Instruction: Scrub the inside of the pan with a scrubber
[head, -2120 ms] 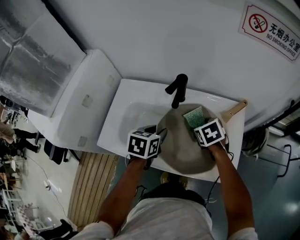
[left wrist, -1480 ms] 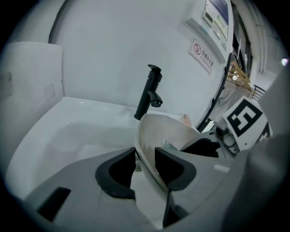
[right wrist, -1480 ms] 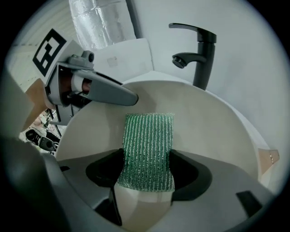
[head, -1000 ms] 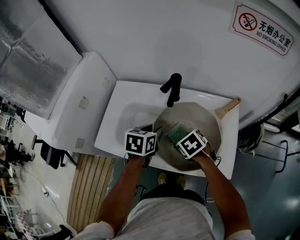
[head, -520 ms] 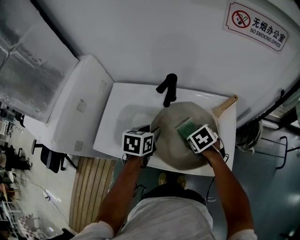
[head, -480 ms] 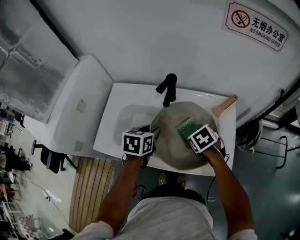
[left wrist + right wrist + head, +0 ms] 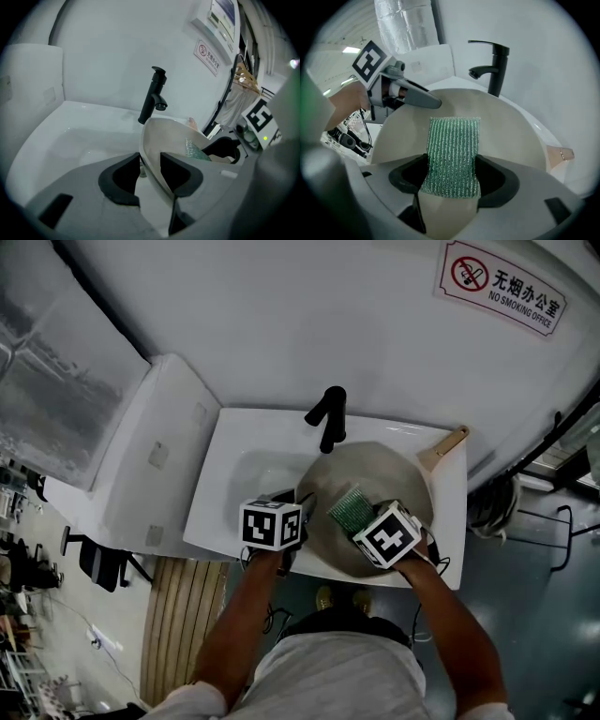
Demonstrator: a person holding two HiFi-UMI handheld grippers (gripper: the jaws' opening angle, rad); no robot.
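A beige pan [image 7: 384, 486] with a wooden handle [image 7: 442, 448] sits tilted in the white sink [image 7: 234, 474]. My left gripper [image 7: 298, 510] is shut on the pan's left rim; in the left gripper view its jaws [image 7: 150, 161] straddle the thin wall of the pan [image 7: 171, 136]. My right gripper [image 7: 367, 519] is shut on a green mesh scrubber [image 7: 352, 507] that lies flat against the pan's inside. The right gripper view shows the scrubber [image 7: 452, 154] clamped between the pads, spread over the pan [image 7: 511, 126], with the left gripper [image 7: 433, 101] on the far rim.
A black faucet [image 7: 328, 418] stands at the back of the sink, just beyond the pan's far rim, and appears as the faucet [image 7: 493, 65] in the right gripper view. A white counter [image 7: 141, 456] slopes off to the left. A no-smoking sign [image 7: 502, 282] hangs on the wall.
My right gripper swept the scrubber out toward the pan's right, then back to the left and nearer part of the pan. The left gripper kept its hold on the rim.
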